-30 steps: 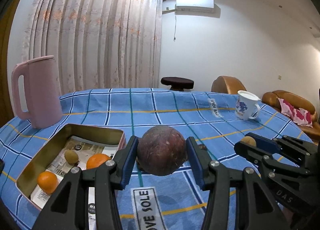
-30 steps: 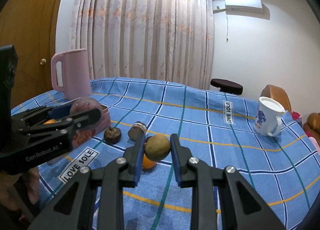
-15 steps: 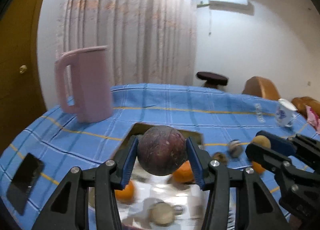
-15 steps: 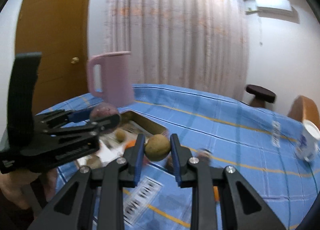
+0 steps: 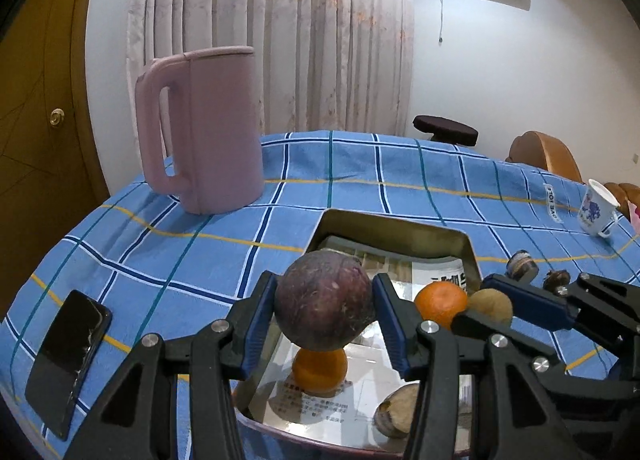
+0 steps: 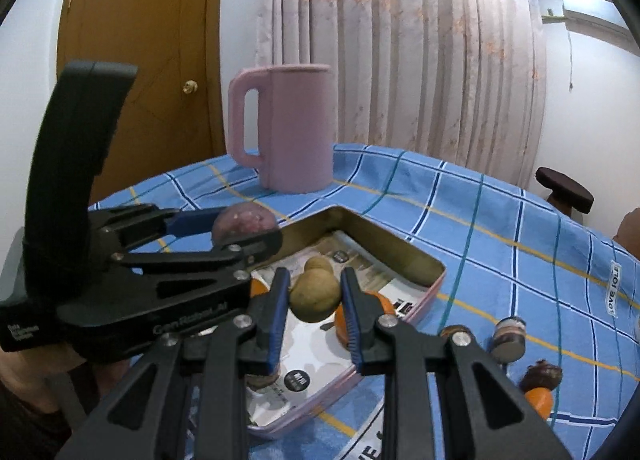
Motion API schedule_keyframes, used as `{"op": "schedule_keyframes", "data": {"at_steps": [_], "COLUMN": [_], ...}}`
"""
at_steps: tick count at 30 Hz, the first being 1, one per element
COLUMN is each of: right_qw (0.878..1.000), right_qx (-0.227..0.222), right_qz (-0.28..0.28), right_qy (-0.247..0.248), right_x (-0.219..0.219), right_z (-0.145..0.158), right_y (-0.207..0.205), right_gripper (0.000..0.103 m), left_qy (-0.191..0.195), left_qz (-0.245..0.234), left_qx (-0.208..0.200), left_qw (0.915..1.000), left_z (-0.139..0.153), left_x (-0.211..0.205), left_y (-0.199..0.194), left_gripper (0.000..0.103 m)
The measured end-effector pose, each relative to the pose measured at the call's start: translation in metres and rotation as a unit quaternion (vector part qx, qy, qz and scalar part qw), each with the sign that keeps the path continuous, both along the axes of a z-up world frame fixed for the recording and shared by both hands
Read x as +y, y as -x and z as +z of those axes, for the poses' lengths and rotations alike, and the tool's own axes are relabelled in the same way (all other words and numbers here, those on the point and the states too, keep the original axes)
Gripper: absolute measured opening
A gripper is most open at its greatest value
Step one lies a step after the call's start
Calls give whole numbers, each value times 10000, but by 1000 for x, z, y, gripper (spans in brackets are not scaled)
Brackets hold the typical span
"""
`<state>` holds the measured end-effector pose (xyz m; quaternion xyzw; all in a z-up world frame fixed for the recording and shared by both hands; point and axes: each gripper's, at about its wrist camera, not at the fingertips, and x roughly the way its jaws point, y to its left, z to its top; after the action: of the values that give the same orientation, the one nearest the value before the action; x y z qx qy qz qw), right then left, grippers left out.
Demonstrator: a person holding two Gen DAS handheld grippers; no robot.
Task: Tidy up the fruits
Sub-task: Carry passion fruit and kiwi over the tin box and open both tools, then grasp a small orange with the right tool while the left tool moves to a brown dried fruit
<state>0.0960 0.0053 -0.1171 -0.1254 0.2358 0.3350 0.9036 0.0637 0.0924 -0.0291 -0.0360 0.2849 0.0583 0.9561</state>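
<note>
Both hand-held grippers hang over the tin, left clamped on a plum, right on a kiwi. Two oranges lie inside already. Some fruits wait on the bench.

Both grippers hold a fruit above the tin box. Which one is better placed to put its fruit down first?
Probably the left gripper: its purple fruit hangs well inside the tin box. The right gripper holds its brown fruit nearer the rim.
</note>
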Motion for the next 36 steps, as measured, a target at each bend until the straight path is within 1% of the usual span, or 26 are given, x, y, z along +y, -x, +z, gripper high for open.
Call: {"op": "schedule_keyframes", "data": {"at_steps": [9,18,19,20,21,22,23,24,26,27,29,32,35,36], "right_qw": [9997,9992,9993,9993,9993,9992,9994,9996,9998,10000,9998,9978,9930,9890], "right_qx": [166,329,329,336,360,379,337,275,187,73,-86,-200,-86,-18], "right_qz": [61,138,132,113,94,96,52,29,41,-12,-142,-590,-1166,-1472], "right_qy": [140,170,154,135,105,65,23,-6,-28,-8,72,243,156,136], "right_x": [3,0,-2,-4,-6,-10,-13,-18,-26,-34,-47,-77,-114,-129], "right_z": [-11,-17,-17,-17,-17,-16,-14,-12,-8,-5,-2,0,1,0], "right_y": [-4,-4,-4,-3,-3,-3,0,3,10,15,20,22,14,9], "right_gripper": [29,29,32,37,41,52,62,64,65,66,73,73,73,73], "left_qy": [-76,-300,-311,-303,-269,-213,-184,-173,-128,-104,-90,13,31,10], "left_qz": [-50,-138,-157,-164,-154,-151,-131,-125,-170,-199,-222,-345,-484,-571], "left_qx": [194,248,250,237,207,162,86,32,-113,-160,-192,-262,-222,-183], "left_qw": [9998,9991,9991,9991,9993,9995,9997,9998,9997,9996,9995,9991,9986,9982], "left_z": [-9,-10,-9,-9,-7,-5,-2,0,7,10,13,13,9,8], "left_x": [0,-7,-7,-7,-7,-6,-6,-6,-8,-11,-18,-33,-51,-60], "left_y": [-3,-2,-2,-1,1,4,7,10,15,18,20,22,20,18], "left_gripper": [52,52,52,52,56,63,67,73,73,73,74,74,74,74]}}
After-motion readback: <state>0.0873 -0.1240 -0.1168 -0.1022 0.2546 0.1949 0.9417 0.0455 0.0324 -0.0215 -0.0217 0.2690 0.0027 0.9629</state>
